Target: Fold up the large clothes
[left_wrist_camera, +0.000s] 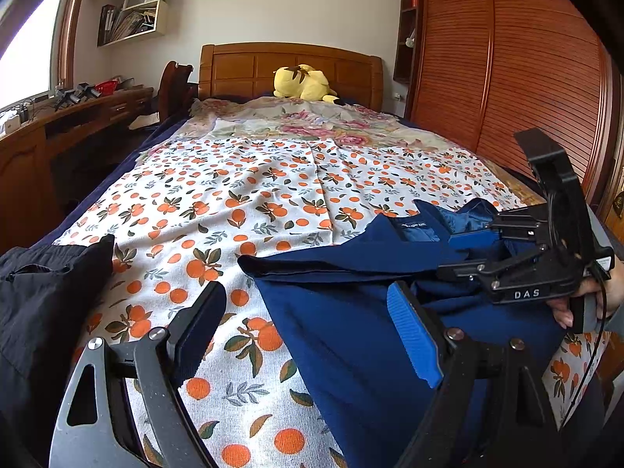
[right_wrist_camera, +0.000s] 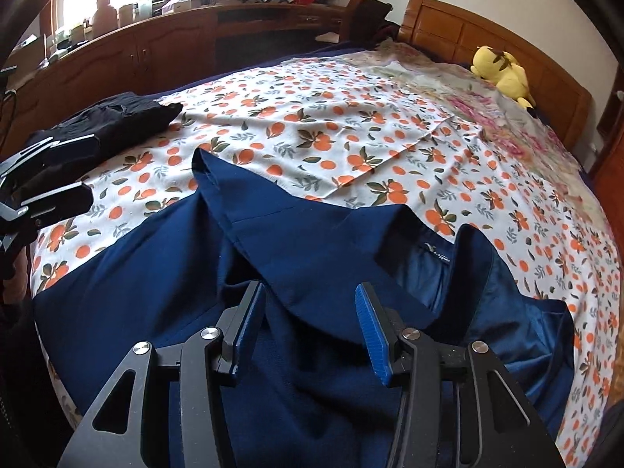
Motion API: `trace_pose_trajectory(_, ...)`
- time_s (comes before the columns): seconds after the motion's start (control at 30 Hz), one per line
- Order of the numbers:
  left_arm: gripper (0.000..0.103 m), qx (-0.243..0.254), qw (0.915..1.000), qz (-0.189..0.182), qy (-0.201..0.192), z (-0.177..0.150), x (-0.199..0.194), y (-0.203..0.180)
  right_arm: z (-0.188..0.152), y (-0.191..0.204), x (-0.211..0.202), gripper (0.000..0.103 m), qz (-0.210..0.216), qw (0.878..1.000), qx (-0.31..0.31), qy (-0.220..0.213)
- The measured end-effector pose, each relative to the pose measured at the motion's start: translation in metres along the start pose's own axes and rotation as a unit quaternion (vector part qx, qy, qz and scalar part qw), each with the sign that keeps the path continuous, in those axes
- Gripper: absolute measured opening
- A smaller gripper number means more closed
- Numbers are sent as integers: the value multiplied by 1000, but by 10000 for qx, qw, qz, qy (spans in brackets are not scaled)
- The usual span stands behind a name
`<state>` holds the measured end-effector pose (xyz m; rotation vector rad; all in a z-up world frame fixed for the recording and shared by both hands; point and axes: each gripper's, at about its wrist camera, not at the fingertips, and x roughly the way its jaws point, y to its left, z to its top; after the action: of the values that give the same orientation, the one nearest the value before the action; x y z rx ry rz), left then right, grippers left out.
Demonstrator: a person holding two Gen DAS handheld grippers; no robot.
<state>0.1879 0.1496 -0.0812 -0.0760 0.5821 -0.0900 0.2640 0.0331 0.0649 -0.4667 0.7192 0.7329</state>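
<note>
A large navy blue garment [left_wrist_camera: 343, 312] lies spread on the orange-print bed sheet [left_wrist_camera: 218, 202], collar and label toward the headboard; it also fills the right wrist view [right_wrist_camera: 304, 241]. My left gripper [left_wrist_camera: 308, 331] is open, hovering over the garment's left edge and the sheet, holding nothing. My right gripper [right_wrist_camera: 308, 331] is open just above the crumpled near part of the garment; it shows in the left wrist view [left_wrist_camera: 440, 269] over the cloth, its jaws apart. The left gripper appears at the left edge of the right wrist view [right_wrist_camera: 84, 169].
A black folded garment [left_wrist_camera: 46, 292] lies on the bed's left side, also in the right wrist view [right_wrist_camera: 113, 121]. A yellow plush toy [left_wrist_camera: 304, 82] rests by the wooden headboard [left_wrist_camera: 288, 66]. A wooden desk [right_wrist_camera: 163, 39] runs along the left; a wardrobe [left_wrist_camera: 507, 78] stands right.
</note>
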Motion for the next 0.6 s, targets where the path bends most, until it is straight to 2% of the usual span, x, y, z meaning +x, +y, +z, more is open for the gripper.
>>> trace_pose_trajectory(0.2, 85, 2, 10000, 9, 0, 0, 0, 0, -2, 7, 9, 50, -32, 9995, -234, 196)
trace_pose_trajectory(0.3, 85, -18, 10000, 17, 11, 0, 2, 1, 1, 7, 21, 50, -401, 9972, -462, 430)
trace_pose_trajectory(0.47, 85, -21, 10000, 16, 14, 0, 3, 3, 12, -1, 35, 50, -527, 9965, -432, 490)
trace_pose_trajectory(0.5, 85, -20, 10000, 18, 16, 0, 3, 3, 13, -1, 37, 47, -563, 9960, -492, 490)
trace_pose_trajectory(0.57, 85, -29, 10000, 20, 21, 0, 3, 3, 17, -1, 43, 3, -518, 9956, -601, 504)
trace_pose_trajectory(0.6, 85, -35, 10000, 16, 24, -1, 3, 4, 21, -2, 45, 3, -601, 9952, -619, 467)
